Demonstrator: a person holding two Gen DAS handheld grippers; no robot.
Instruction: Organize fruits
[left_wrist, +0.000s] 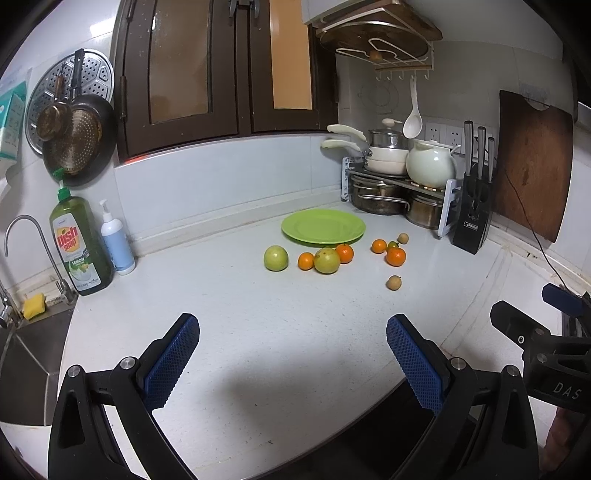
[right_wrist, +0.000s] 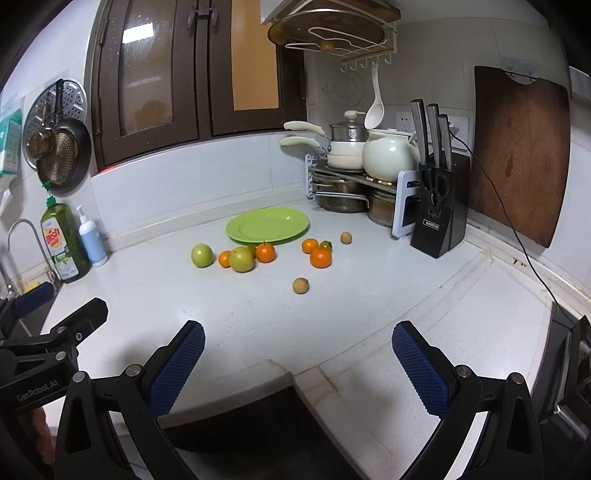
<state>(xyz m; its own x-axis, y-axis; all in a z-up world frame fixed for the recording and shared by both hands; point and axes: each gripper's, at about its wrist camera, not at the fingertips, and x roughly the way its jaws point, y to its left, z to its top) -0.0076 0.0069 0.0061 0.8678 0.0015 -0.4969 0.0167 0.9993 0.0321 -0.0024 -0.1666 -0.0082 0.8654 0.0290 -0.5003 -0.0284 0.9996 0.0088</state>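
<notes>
You were at the very start of the job: both claws stood wide open with nothing between their blue pads, the left gripper (left_wrist: 293, 363) and the right gripper (right_wrist: 298, 365) hanging over the near edge of the white counter (left_wrist: 258, 325), well short of any fruit. The green plate (left_wrist: 323, 226) sat empty toward the back, and every fruit lay on the counter in front of it: a green apple (left_wrist: 276, 258) off to the left, a yellowish apple (left_wrist: 327, 260) with one tangerine (left_wrist: 306, 260) just beside it on the left and another behind it near the plate's rim, two more tangerines (left_wrist: 396, 256) to the right with a small dark green fruit tucked between them, and two small brown fruits, one (left_wrist: 394, 283) lying nearest to you. By my reckoning the plate was the likely goal, so your next move called for reaching forward over that near brown fruit or an apple and closing gently, since round fruit could roll. As for writing, the green bottle (left_wrist: 79, 243) by the tap read "dish soap" and "LEMON", the knife block (left_wrist: 472, 221) read "OPPEIN", and the left tool's body, seen from the right wrist, read "GenRobot.AI"
</notes>
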